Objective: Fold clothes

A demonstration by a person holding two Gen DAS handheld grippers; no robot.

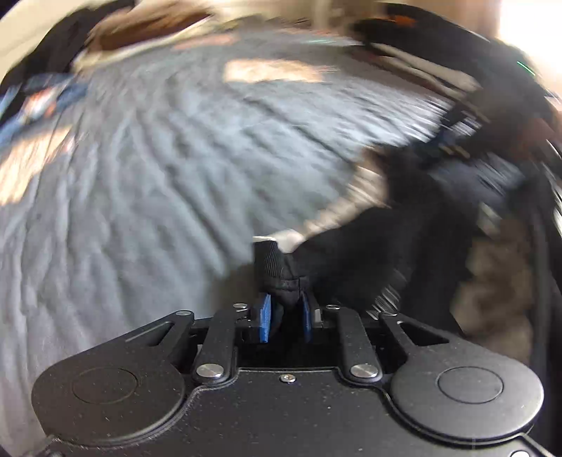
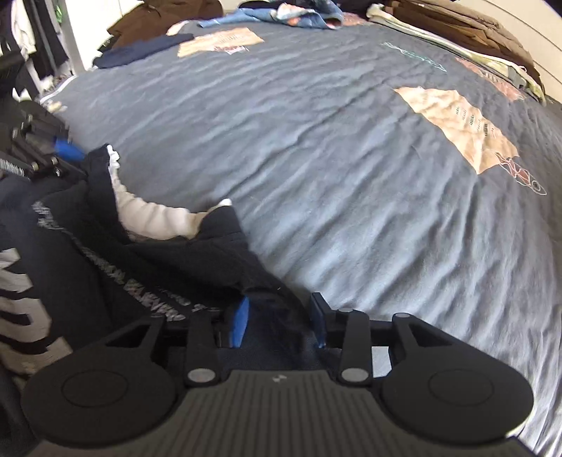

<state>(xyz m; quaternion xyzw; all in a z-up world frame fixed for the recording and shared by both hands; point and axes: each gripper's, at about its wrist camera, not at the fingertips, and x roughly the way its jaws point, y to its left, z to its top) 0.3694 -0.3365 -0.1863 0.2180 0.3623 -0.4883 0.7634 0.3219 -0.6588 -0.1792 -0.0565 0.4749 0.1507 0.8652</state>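
Note:
A black garment (image 2: 175,260) with grey lettering and a white inner lining (image 2: 151,218) lies bunched at the near left of the bed. In the motion-blurred left wrist view, my left gripper (image 1: 285,318) is shut on a ribbed black edge of the garment (image 1: 368,253). The right wrist view shows that left gripper (image 2: 75,153) at the far left, holding the garment's upper edge. My right gripper (image 2: 279,321) stands open, low over the bed. A fold of the black garment lies between its blue pads (image 2: 240,321).
The grey-blue bedspread (image 2: 351,158) with tan patches stretches ahead and to the right. A stack of folded brown and pale clothes (image 2: 456,28) sits at the far right. Blue garments (image 2: 298,10) and a navy piece (image 2: 147,47) lie at the far edge. More clothes hang at the left (image 2: 28,35).

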